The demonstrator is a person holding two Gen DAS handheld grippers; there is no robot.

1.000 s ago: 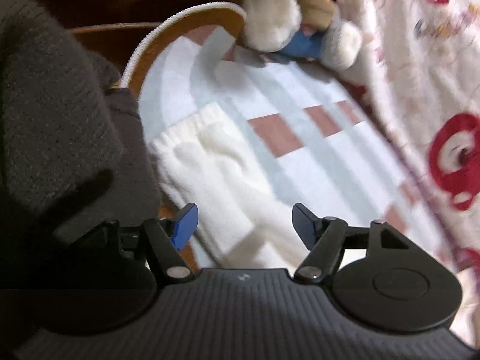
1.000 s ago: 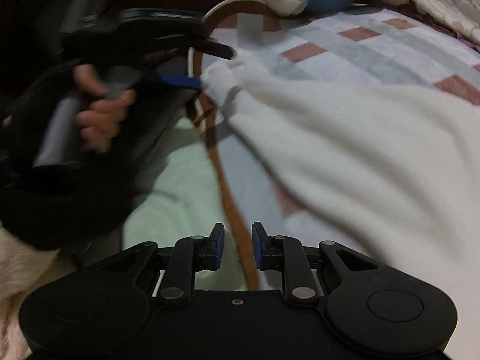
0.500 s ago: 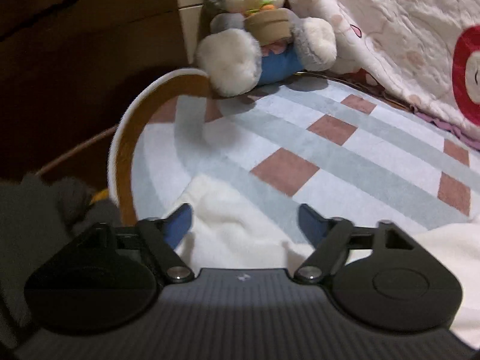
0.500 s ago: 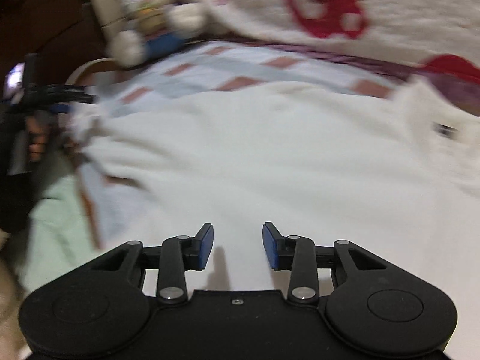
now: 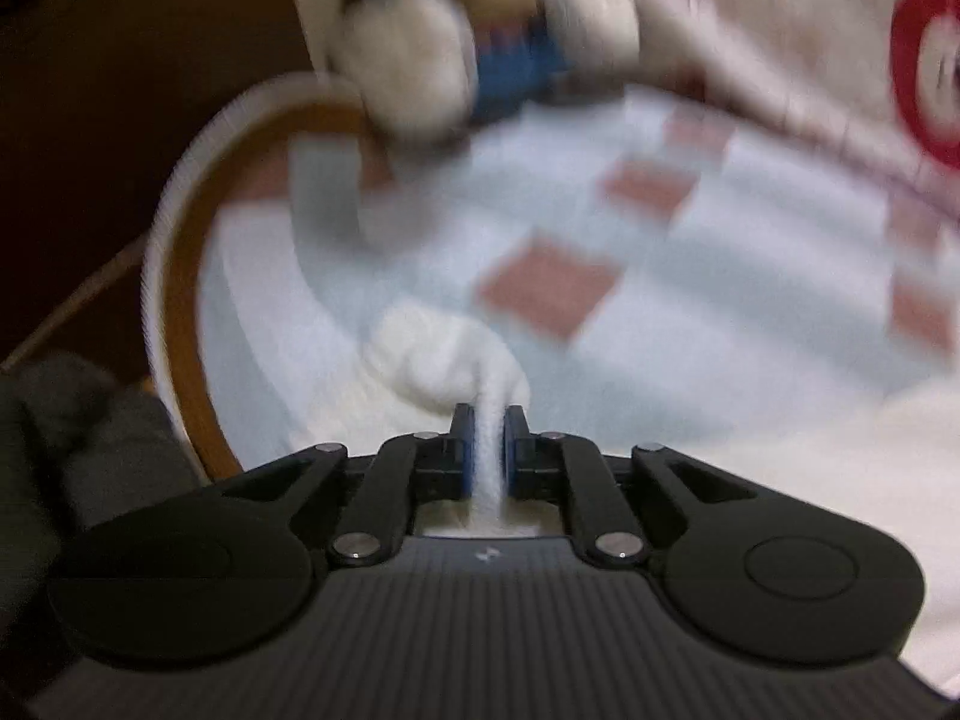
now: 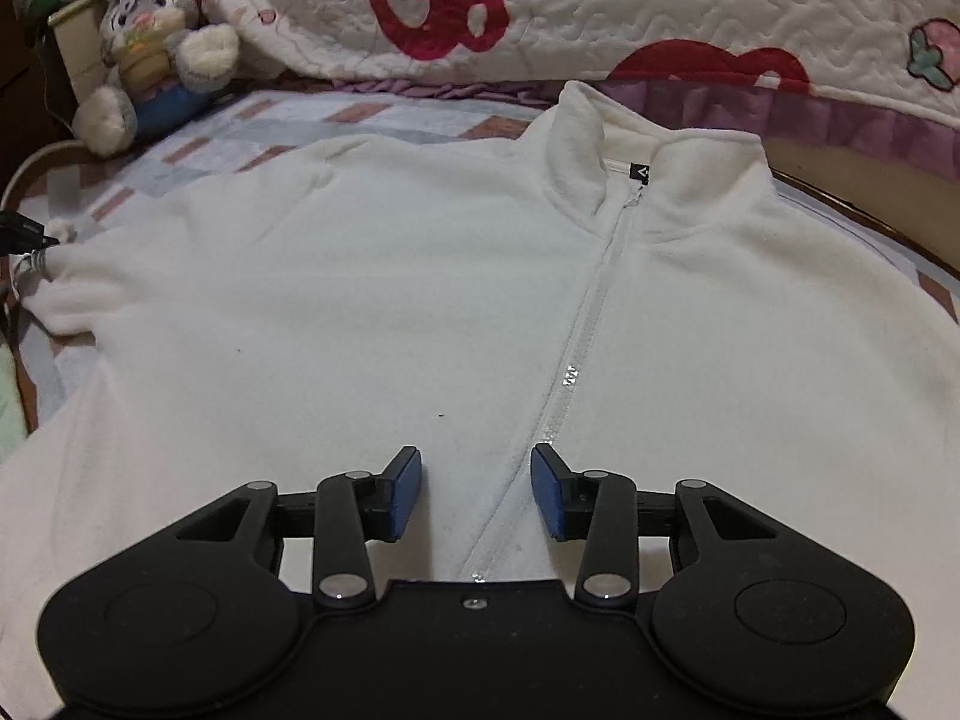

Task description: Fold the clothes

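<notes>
No legible text in either view. Only mark: small black tag [image 6: 641,173] inside collar of white fleece jacket [image 6: 420,300], w/ tiny white symbol, too small to read. Small light mark on left gripper body, centre front [image 5: 483,555]: unreadable. Left wrist view motion-blurred. Quilt [image 6: 660,6] shows red bear pics, no lettering.

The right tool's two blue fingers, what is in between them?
The white fleece jacket lies there, its zipper running up through the gap of the open right tool, untouched. The right wrist view shows it.
</notes>
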